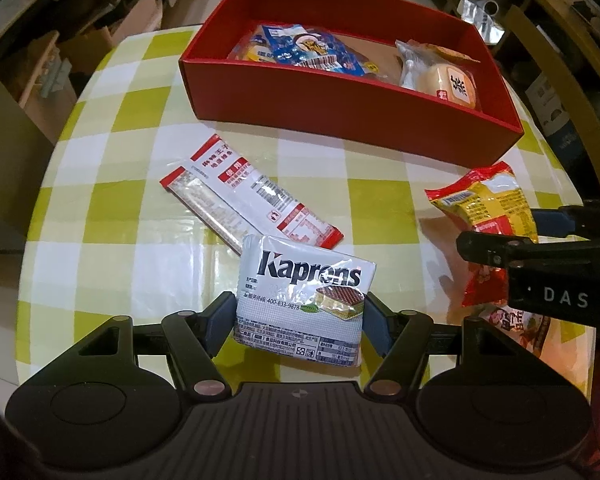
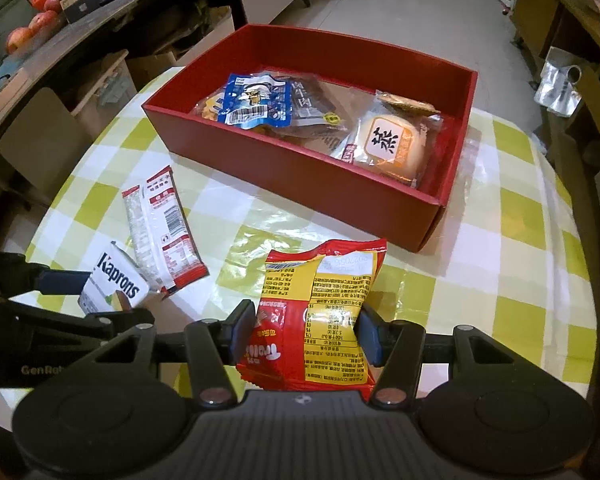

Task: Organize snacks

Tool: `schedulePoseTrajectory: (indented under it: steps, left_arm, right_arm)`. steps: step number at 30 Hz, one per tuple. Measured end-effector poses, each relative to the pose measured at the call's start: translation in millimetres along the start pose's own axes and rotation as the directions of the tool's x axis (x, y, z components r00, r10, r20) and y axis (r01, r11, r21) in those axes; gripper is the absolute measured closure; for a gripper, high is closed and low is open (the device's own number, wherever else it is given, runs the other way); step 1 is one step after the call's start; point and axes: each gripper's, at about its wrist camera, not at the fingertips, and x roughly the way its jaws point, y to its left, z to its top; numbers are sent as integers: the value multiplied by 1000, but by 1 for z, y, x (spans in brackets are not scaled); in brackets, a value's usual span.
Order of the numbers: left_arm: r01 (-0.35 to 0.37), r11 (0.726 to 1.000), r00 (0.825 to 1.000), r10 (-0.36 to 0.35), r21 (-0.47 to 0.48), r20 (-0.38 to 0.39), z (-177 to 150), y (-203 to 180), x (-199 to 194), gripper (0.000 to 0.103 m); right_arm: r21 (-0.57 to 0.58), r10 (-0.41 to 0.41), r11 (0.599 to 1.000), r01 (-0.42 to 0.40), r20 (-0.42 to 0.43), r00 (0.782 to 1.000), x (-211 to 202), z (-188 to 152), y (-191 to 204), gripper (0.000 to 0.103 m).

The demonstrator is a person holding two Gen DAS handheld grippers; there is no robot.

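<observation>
My left gripper [image 1: 300, 318] clamps the Kaprons wafer pack [image 1: 304, 296]; right gripper [image 2: 306, 330] pinches the red-yellow snack bag [image 2: 320, 312]. Both held short of the red box [image 2: 340, 196]. Risk: the slick bag slipping out mid-carry.

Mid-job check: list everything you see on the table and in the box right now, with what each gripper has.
red box: 1, red, open, far side of the table
blue packet: 1, blue and white, in the box, on top of the left pile
brown packet: 1, brown, in the box, under the blue one
bun packet: 1, clear with pale bun, in the box, right end
long sachet: 1, white and red, flat on the table before the box
tablecloth: 1, green and white check
Kaprons wafer pack: 1, white, between the left gripper's pads
red-yellow snack bag: 1, between the right gripper's pads
left gripper: closed on the wafer pack
right gripper: closed on the snack bag
</observation>
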Motion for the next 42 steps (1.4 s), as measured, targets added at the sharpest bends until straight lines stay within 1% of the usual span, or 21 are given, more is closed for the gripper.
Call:
schedulePoseTrajectory:
  steps: [8,15,22,31,36,42]
  left_arm:
    - [-15,1000,1000,15,17,-6,-1,-4,3,30]
    - [-10,1000,1000,10,17,13,2,-9,-3,30]
    - [-19,999,998,17,31,54,9,-15,-13,30]
    - [-44,999,992,40,27,119,28,-20,-25,30]
    - [-47,998,988,41,36,146,38,-24,-29,30]
    - [-68,996,984,57,54,171,44,-31,-31,30]
  right_arm:
    - [-12,-4,1000,4,-17,1000,3,-4,-1,42]
    - [-13,2,1000,-2,12,1000,-6,-1,-1,42]
    - [-20,4,1000,-2,53,999,-18,5,1,42]
    - [-8,5,1000,-4,111,994,-33,19,-3,42]
    - [-9,-6,1000,8,125,992,-35,25,-6,42]
    - [2,-19,1000,19,151,988,-40,32,-11,42]
